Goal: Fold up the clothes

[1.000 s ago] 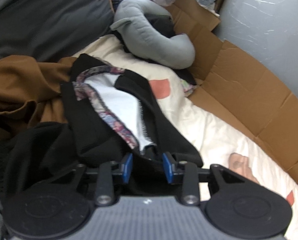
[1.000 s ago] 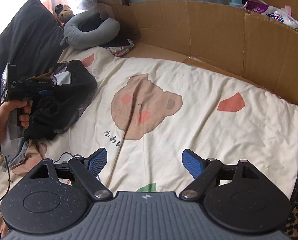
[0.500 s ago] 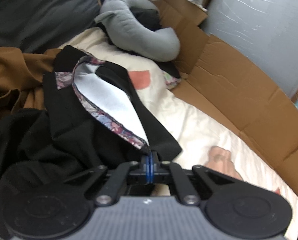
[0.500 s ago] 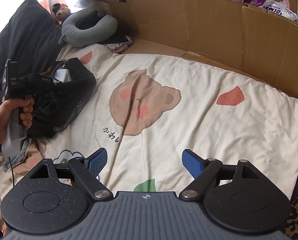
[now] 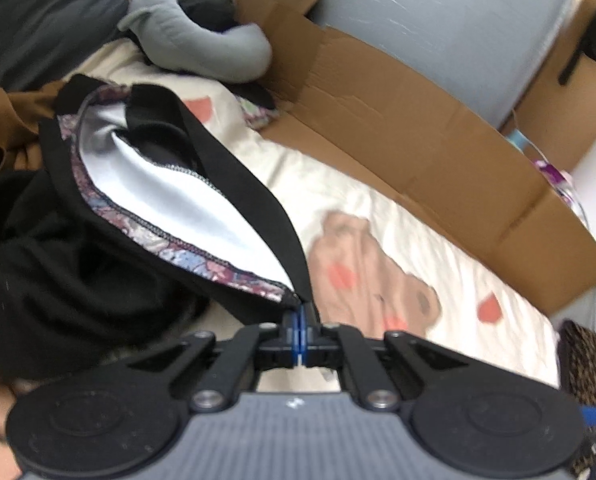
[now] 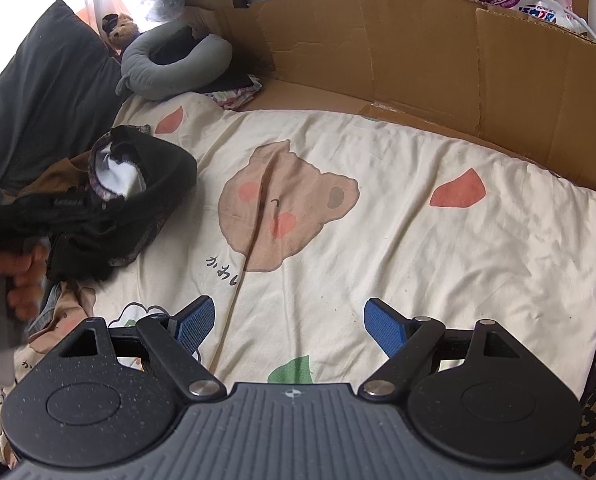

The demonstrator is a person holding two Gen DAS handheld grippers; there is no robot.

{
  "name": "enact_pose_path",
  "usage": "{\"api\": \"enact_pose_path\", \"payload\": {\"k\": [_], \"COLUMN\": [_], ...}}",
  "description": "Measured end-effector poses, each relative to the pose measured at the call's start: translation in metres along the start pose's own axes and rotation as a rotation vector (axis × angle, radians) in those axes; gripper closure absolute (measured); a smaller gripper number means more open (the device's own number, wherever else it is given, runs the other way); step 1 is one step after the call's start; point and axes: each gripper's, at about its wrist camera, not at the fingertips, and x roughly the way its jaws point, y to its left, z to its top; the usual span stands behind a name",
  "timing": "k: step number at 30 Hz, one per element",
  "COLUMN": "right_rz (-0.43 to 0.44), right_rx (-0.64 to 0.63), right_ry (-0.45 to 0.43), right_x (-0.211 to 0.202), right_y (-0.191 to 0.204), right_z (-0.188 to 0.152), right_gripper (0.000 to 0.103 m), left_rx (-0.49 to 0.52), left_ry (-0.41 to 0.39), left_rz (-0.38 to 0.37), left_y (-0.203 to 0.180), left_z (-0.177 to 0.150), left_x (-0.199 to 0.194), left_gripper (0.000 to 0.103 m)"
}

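Left wrist view: the left gripper, its blue fingers pressed together at lower centre, pinches the zipper end of a black jacket with a white lining and a patterned trim along the opening. The jacket runs from the fingers toward the upper left of the frame, its bulk bunched at left over a brown garment. To the right lies the cream bedsheet with a bear print, bordered at upper right by a cardboard sheet; a grey neck pillow sits at top, beside a dark pillow. Right wrist view: the right gripper hovers above the sheet at lower centre, its blue fingers spread wide apart and holding nothing — the bear print lies just beyond them. The black jacket is heaped at the left edge of the bed, well apart from this gripper, with the person's hand blurred at the far left around the other gripper's handle. The cardboard stands along the top of the frame; the neck pillow and a small teddy bear are at upper left.
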Motion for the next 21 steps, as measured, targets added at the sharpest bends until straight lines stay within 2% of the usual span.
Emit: {"api": "enact_pose_path", "payload": {"k": [12, 21], "right_rz": [0.014, 0.019], "right_rx": [0.004, 0.006], "right_ry": [0.011, 0.027], "right_x": [-0.001, 0.001], "right_y": [-0.003, -0.003], "right_z": [-0.007, -0.011], "right_gripper": [0.017, 0.017], "left_rx": [0.019, 0.121], "left_ry": [0.157, 0.259], "left_rz": [-0.084, -0.162], "left_y": [-0.017, -0.037], "left_z": [-0.055, -0.096], "left_x": [-0.011, -0.023], "left_gripper": [0.102, 0.102]}}
